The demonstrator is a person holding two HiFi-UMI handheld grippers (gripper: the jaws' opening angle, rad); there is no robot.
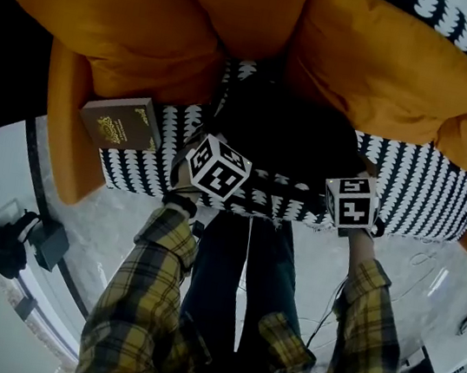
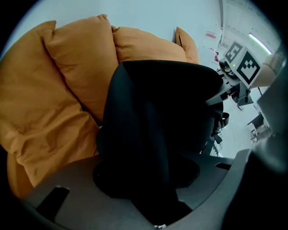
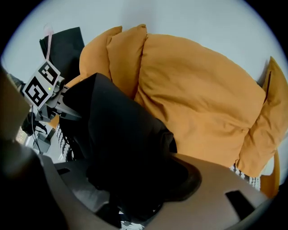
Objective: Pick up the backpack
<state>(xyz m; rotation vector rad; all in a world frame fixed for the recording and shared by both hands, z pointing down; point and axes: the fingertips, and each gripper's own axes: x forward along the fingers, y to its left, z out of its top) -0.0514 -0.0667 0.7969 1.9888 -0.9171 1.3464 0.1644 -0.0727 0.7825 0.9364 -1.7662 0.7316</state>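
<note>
The black backpack (image 1: 294, 138) stands on the sofa seat and leans against the orange cushions (image 1: 385, 65). My left gripper (image 1: 217, 167) is at its front left corner and my right gripper (image 1: 350, 200) at its front right; both point steeply down. In the left gripper view the backpack's fabric (image 2: 157, 112) runs down between the jaws of the left gripper (image 2: 153, 179), which are pinched on it. In the right gripper view a fold of the backpack (image 3: 117, 134) lies between the jaws of the right gripper (image 3: 130, 179), with a gap at the left jaw.
The sofa seat (image 1: 426, 194) has a black-and-white pattern and orange arms. A brown book (image 1: 122, 122) lies on the seat at the left. A black device with a cable (image 1: 18, 244) sits on the floor at lower left. My legs stand against the sofa's front.
</note>
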